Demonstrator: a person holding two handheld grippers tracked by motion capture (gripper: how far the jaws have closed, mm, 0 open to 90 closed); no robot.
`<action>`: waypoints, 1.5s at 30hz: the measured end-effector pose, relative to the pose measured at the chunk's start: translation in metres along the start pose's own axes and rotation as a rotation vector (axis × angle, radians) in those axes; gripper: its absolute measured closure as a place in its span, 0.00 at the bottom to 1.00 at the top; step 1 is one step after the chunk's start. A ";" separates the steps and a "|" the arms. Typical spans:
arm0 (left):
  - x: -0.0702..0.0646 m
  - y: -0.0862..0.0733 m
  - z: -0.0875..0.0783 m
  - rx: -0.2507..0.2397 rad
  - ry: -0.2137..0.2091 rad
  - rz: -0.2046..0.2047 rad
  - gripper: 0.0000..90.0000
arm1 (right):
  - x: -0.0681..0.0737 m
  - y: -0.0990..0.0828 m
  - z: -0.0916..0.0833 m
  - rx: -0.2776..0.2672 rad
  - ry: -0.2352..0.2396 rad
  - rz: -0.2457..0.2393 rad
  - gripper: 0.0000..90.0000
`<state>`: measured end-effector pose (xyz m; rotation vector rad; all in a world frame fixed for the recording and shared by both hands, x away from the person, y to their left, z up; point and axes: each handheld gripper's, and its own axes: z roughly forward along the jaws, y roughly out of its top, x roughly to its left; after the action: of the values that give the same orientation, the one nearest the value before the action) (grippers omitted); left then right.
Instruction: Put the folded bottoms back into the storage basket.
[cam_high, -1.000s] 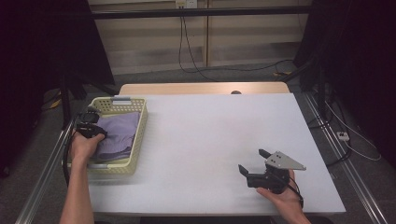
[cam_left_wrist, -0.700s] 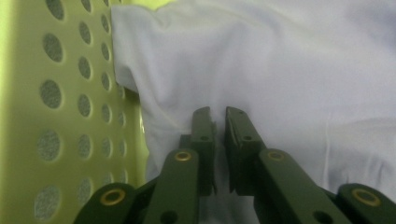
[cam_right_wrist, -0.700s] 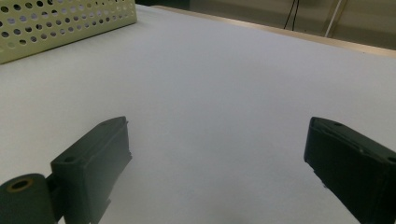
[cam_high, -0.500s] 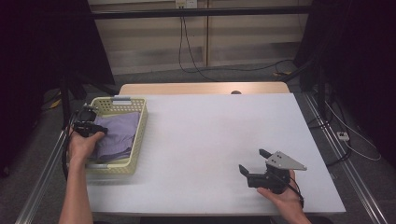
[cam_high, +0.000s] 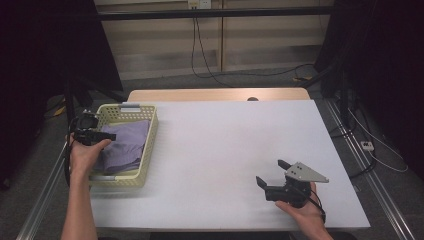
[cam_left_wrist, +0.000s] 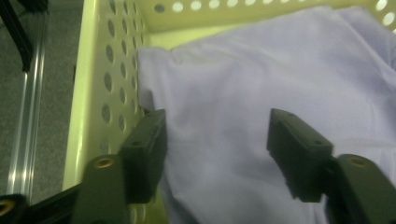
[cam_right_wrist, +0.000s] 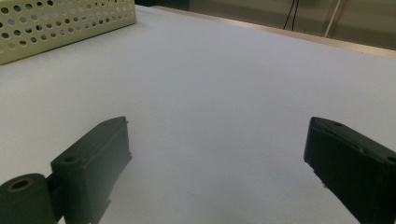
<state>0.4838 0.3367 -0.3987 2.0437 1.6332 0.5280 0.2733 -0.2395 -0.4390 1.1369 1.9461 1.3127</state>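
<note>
A pale yellow perforated basket (cam_high: 148, 145) stands at the table's left edge with a folded lavender cloth (cam_high: 127, 142) inside. My left gripper (cam_high: 107, 136) is held over the basket's left side, open. In the left gripper view its jaws hang just above the cloth (cam_left_wrist: 261, 93), close to the basket's inner wall (cam_left_wrist: 100, 88), with nothing between them. My right gripper (cam_high: 270, 172) rests near the table's front right, open, jaws pointing left. In the right gripper view the bare table top (cam_right_wrist: 215, 93) lies ahead and the basket (cam_right_wrist: 56, 23) is far off at the upper left.
The white table (cam_high: 230, 145) has a wooden strip along its far edge. A metal rail runs along the floor to the left of the basket. Cables lie on the floor behind and to the right of the table.
My left gripper has drawn back toward the basket's left side and lifted slightly. The right gripper has stayed put.
</note>
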 end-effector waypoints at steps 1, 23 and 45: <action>0.000 0.000 0.000 -0.007 0.003 0.010 0.36 | 0.000 0.000 0.000 0.000 0.000 0.000 0.07; 0.009 -0.006 -0.017 -0.192 -0.164 0.031 0.07 | -0.004 0.000 0.001 -0.002 -0.001 0.015 0.07; 0.003 -0.007 -0.031 -0.446 -0.184 0.113 0.06 | -0.008 0.000 0.000 -0.006 0.001 0.033 0.07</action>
<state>0.4616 0.3449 -0.3769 1.7947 1.1734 0.6546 0.2769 -0.2463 -0.4395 1.1703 1.9307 1.3349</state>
